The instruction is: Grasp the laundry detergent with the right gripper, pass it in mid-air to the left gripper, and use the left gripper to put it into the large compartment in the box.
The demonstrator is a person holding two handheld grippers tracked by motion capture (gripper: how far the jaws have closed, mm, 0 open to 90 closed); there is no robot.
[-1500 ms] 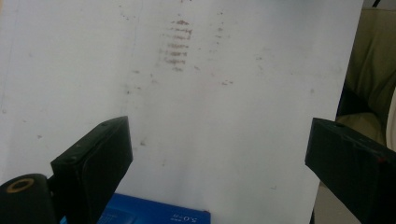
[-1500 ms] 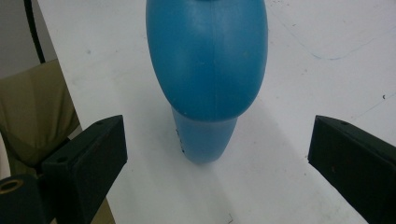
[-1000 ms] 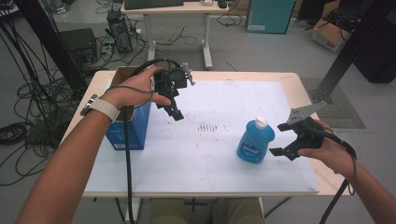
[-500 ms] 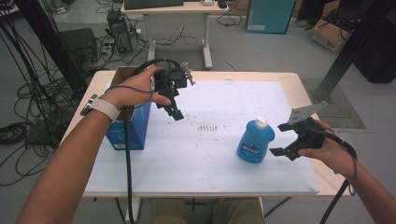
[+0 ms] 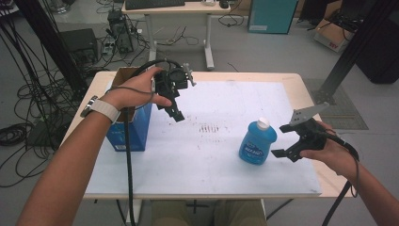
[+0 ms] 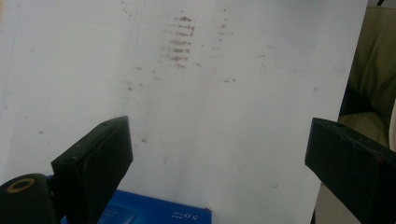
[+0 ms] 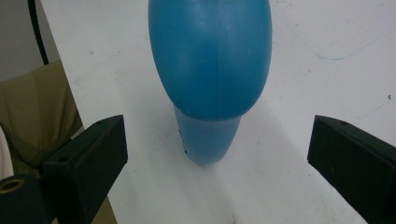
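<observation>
**Both tools open, bottle just ahead of my right**

While my right tool [image 5: 286, 141] hangs low over the desk [image 5: 197, 155] with its jaws spread wide and holding nothing, the blue bottle [image 5: 256, 142] stands upright just beside it, white cap up, near the desk's front right. Through the right gripper view I see the bottle [image 7: 210, 70] straight ahead between the jaws, apart from both. My left tool [image 5: 175, 101] is raised beside the blue box [image 5: 129, 132] at the desk's left, jaws also wide apart and empty.
</observation>
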